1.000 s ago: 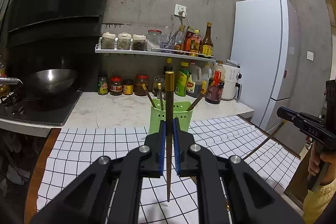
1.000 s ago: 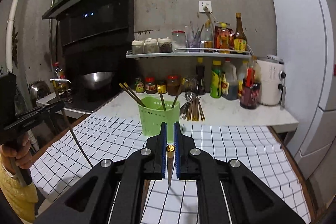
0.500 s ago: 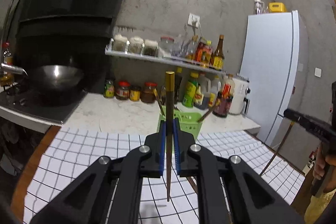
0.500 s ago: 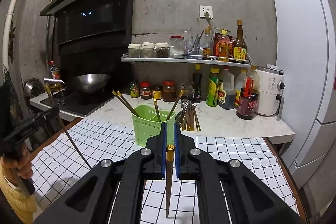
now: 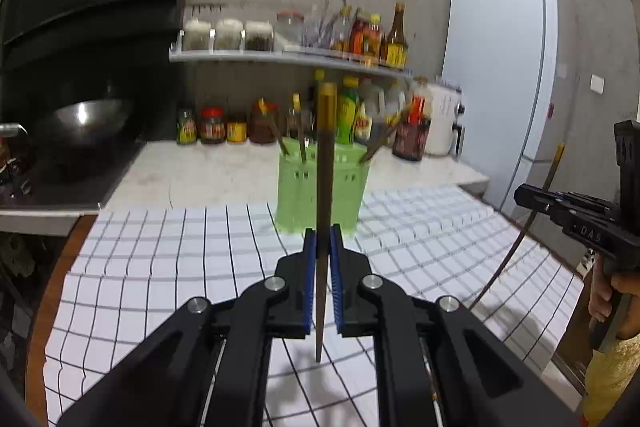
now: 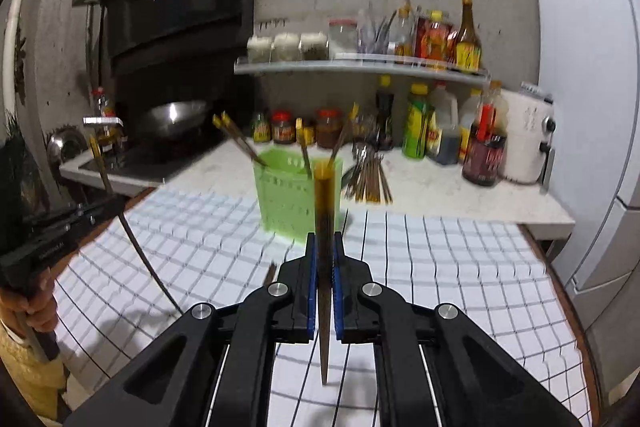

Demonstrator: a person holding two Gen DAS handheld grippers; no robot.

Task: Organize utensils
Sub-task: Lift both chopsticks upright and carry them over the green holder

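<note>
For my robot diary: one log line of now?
left gripper: holds chopstick | right gripper: holds chopstick | green holder: ahead

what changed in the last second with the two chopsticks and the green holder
Both grippers moved closer to the green holder, which now looks larger. The right gripper tipped its chopstick from end-on to upright. The left gripper stays clamped on its upright chopstick; nothing released.

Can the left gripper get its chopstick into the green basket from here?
Probably yes. The left gripper holds its chopstick upright, the green basket stands straight ahead with its top open, and nothing lies between them on the checked cloth.
</note>
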